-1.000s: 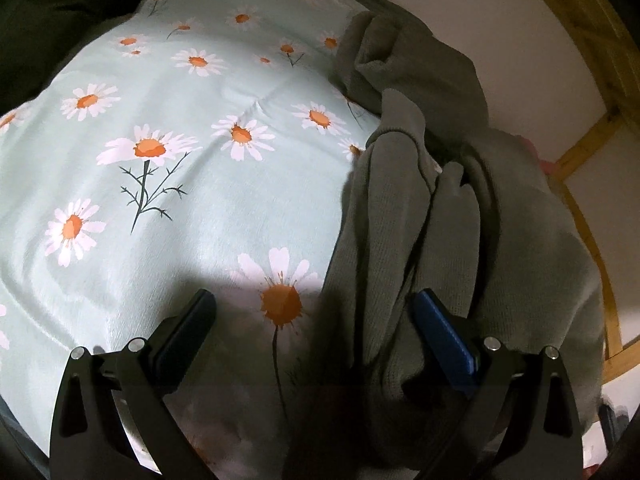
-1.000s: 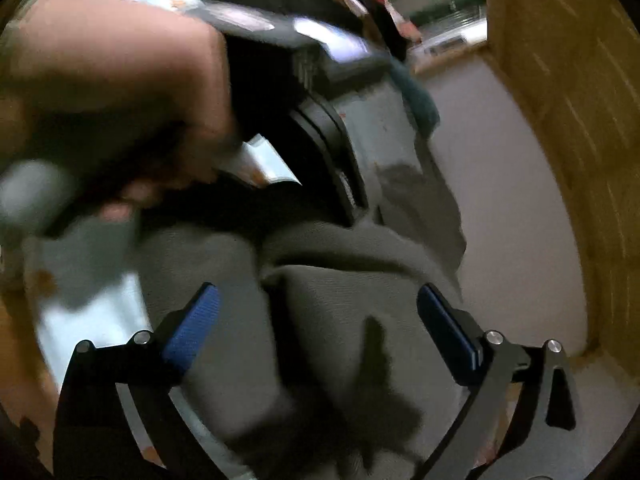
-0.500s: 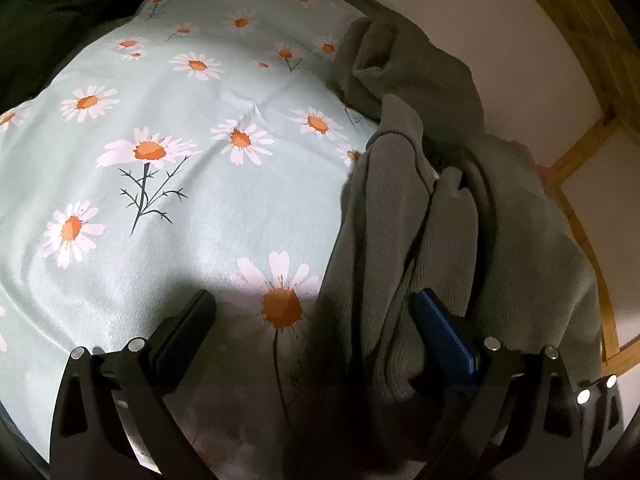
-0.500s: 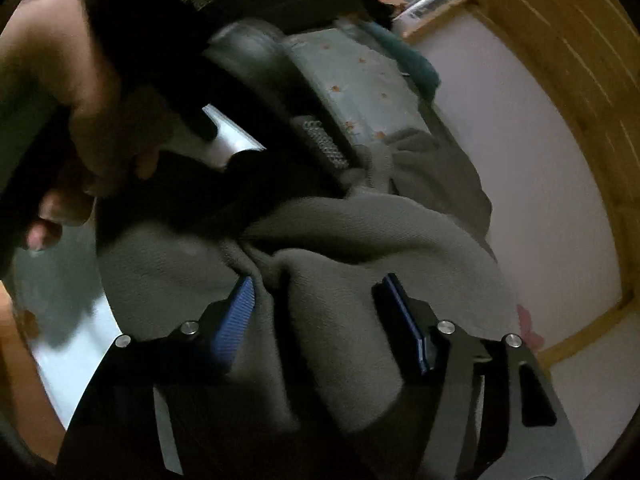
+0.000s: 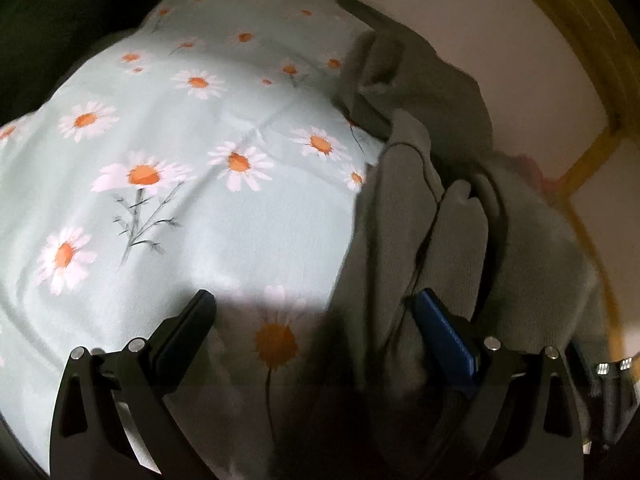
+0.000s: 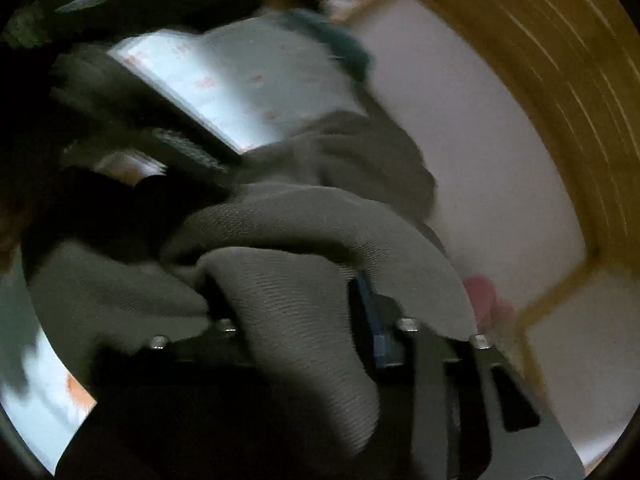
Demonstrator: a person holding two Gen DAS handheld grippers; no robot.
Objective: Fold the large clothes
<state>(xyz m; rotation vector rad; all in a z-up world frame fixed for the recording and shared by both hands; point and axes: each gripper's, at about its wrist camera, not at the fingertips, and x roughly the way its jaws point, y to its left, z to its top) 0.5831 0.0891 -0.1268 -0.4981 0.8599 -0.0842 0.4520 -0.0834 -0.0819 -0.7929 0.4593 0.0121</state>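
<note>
Right gripper (image 6: 292,312) is closing its jaws on a thick fold of the grey sweater (image 6: 288,292), knit bunching up between the fingers. Left gripper (image 5: 316,312) is hanging wide apart, gripping nothing, over the daisy-print duvet (image 5: 168,208), where the sweater is lying crumpled along the wall-side edge.

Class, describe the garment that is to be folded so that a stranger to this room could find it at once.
Start from the pale green bedcover printed with daisies. Along its edge, next to the white wall with wooden trim, lies a bunched grey-green knitted sweater. It is the only plain, ribbed, rumpled cloth there; the cover under it is smooth and flowered.
</note>
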